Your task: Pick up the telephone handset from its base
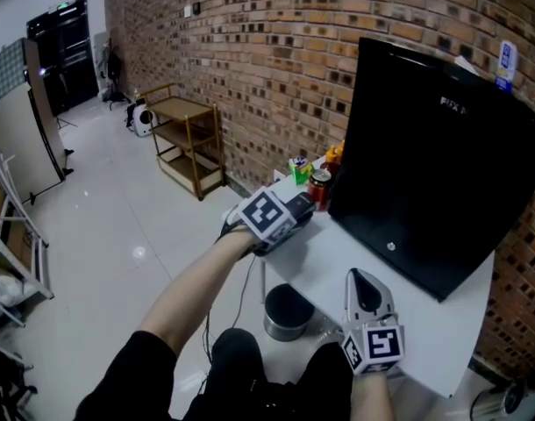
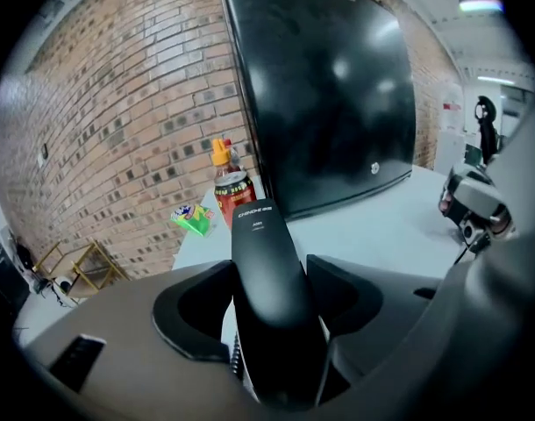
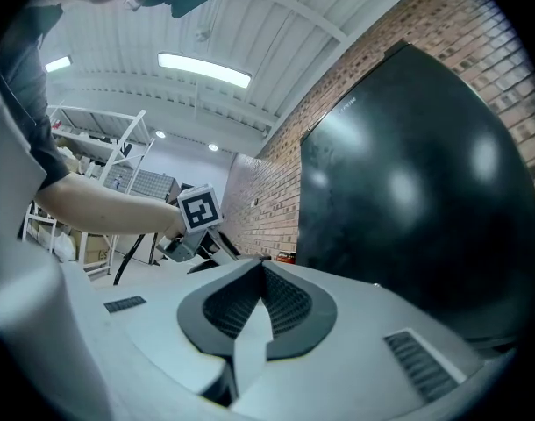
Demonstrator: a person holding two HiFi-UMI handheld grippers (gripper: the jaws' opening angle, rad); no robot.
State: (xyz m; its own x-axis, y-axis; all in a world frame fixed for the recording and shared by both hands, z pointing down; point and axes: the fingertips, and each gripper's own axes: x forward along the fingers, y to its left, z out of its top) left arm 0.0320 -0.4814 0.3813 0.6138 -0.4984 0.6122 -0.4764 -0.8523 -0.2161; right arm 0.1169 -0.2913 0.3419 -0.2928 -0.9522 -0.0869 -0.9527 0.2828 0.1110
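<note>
A black telephone handset (image 2: pixel 260 244) sits lengthwise between the jaws of my left gripper (image 2: pixel 269 310), which is shut on it, its far end pointing towards the table's back. In the head view the left gripper (image 1: pixel 296 209) hangs over the white table's (image 1: pixel 443 323) left end, and the handset shows only as a dark shape under the marker cube. I cannot make out the telephone base in any view. My right gripper (image 1: pixel 362 279) rests near the table's front edge, and its ribbed pads (image 3: pixel 289 303) are pressed together with nothing between them.
A large black screen (image 1: pixel 434 165) stands along the back of the table. A red can (image 1: pixel 319 185), an orange-capped bottle (image 1: pixel 336 154) and a green packet (image 1: pixel 297 167) cluster at the back left corner. A metal bin (image 1: pixel 285 312) stands on the floor under the table, and a wooden shelf (image 1: pixel 190 143) by the brick wall.
</note>
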